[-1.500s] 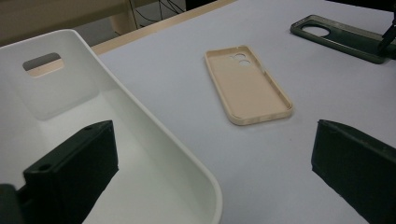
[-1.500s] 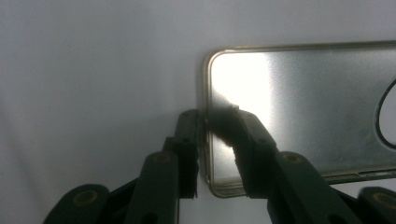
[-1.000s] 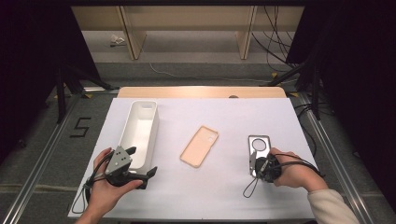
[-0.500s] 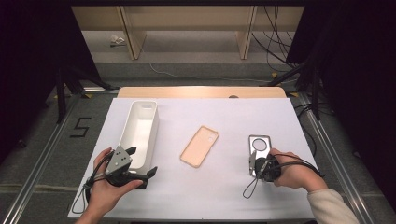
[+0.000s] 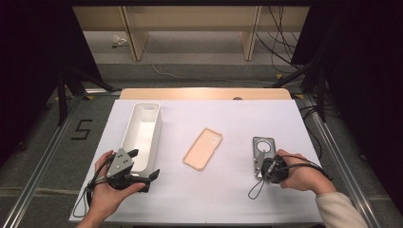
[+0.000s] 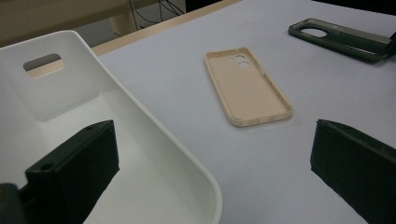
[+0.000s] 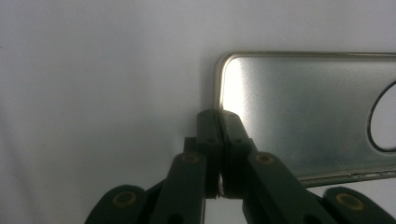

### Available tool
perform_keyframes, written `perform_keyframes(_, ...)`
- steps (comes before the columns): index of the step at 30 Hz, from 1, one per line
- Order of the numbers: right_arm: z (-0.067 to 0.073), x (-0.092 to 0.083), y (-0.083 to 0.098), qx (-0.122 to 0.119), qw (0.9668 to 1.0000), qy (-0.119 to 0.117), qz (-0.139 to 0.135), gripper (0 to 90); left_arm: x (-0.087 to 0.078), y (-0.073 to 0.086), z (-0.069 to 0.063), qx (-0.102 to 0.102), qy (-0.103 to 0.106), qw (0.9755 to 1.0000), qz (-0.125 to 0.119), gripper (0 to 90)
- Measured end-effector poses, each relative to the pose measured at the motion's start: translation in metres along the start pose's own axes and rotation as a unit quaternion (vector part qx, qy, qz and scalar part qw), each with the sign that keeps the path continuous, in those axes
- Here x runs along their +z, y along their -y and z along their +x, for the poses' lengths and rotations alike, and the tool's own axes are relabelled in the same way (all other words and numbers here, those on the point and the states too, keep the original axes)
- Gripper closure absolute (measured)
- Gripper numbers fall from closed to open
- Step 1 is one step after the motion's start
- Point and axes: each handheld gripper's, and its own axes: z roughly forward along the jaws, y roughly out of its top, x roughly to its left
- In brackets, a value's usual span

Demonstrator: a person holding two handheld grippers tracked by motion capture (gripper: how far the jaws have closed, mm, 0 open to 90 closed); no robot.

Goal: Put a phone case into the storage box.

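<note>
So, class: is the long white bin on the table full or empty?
Empty: the white bin shows only bare white floor and walls in the high view and the left gripper view.

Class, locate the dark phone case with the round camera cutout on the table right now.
In the high view the dark phone case lies on the table's right side, right of the tan case, its near edge pinched by the right gripper.

The dark phone case (image 5: 263, 148) with a round hole lay flat, its near edge pinched between the right gripper's (image 5: 259, 167) tips.
</note>
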Motion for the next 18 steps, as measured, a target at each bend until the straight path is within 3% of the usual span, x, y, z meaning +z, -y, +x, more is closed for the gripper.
perform_keyframes(3, 0.0, -0.002, 0.001, 0.005, 0.9999, 0.001, -0.011, 88.6, 0.0, 0.0, 0.0, 0.0, 0.0, 1.0, -0.001, 0.7)
perform_keyframes(7, -0.001, -0.009, 0.004, 0.022, 0.9984, -0.002, -0.053, 88.5, 0.0, 0.0, 0.0, -0.001, 0.0, 1.0, -0.002, 0.9)
perform_keyframes(10, -0.002, -0.011, 0.005, 0.025, 0.9973, -0.003, -0.069, 88.5, 0.0, 0.0, 0.0, -0.001, 0.0, 1.0, -0.002, 1.0)
perform_keyframes(18, -0.003, -0.019, 0.008, 0.051, 0.9892, 0.009, -0.137, 88.6, 0.0, 0.0, 0.0, -0.002, 0.001, 1.0, -0.003, 1.4)
